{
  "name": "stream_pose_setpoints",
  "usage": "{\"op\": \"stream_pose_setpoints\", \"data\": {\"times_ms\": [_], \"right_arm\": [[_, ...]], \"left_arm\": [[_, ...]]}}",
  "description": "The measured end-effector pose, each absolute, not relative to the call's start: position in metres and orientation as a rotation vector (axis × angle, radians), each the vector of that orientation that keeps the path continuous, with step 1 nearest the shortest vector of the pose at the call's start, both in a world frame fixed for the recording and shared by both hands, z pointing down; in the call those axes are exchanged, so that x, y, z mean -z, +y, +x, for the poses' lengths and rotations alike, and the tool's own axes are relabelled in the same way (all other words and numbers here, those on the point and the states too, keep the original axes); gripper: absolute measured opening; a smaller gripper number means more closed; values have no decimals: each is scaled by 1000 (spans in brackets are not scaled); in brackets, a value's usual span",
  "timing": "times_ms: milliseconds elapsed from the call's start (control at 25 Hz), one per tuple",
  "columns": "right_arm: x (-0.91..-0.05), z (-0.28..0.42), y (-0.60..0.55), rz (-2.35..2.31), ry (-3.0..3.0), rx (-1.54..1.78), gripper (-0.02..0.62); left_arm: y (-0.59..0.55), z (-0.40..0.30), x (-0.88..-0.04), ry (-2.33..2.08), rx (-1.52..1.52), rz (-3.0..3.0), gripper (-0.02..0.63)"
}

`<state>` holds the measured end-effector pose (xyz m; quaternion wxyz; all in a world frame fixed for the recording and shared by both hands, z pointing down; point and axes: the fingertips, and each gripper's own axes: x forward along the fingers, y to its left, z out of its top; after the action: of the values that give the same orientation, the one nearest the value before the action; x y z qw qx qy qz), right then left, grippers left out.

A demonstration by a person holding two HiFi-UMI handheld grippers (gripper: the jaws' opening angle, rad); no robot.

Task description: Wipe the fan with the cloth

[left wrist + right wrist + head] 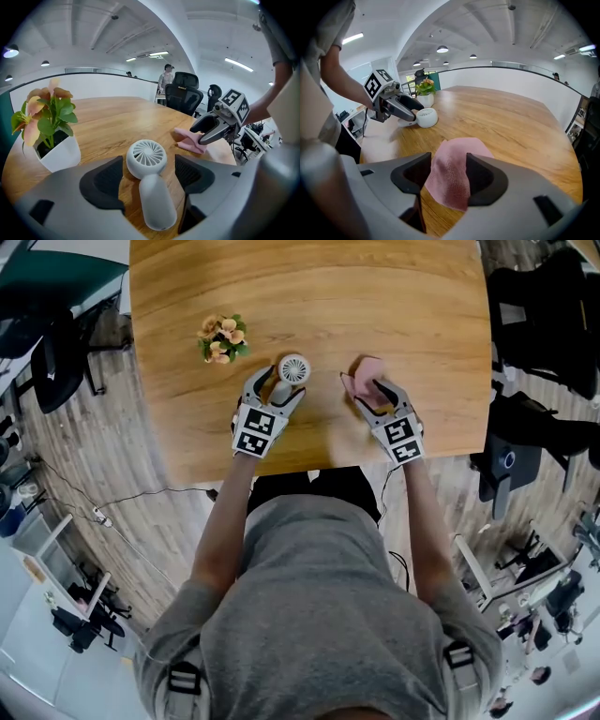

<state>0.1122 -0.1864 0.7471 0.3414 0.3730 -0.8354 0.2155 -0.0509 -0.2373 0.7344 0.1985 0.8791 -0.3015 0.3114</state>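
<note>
No word, number, brand or label can be read anywhere; the only printed signs are black-and-white square markers on the cubes of the left claw (278, 387) and the right claw (369, 395); they are coded patterns without letters.

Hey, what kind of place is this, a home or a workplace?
Most likely a workplace, an open-plan office or lab: black office chairs stand beyond the big wooden table, and long strip lights run across a high ceiling.
</note>
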Motion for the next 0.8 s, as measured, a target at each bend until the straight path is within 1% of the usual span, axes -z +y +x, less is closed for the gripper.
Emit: {"op": "stream_pose_setpoints", "data": {"times_ms": [120,240,400,480,680,800], "right_arm": [[-753,113,-185,965,-2158,-575,212],[-757,113,-186,969,-2143,-579,146],[-763,113,-187,959,-2124,-571,144],[-765,112,-187,954,-2114,-571,112],[-771,112,-185,946,-2099,-582,89],[-772,112,-186,947,-2085,-581,51]], "left_arm": [[-240,-49,-741,-841,-899,2461,347],[-243,-48,-744,-834,-934,2474,356],[-247,-40,-749,-805,-951,2474,364],[-248,-37,-751,-785,-968,2479,367],[-253,-27,-753,-777,-977,2496,368],[-253,-25,-756,-775,-998,2492,368]]}}
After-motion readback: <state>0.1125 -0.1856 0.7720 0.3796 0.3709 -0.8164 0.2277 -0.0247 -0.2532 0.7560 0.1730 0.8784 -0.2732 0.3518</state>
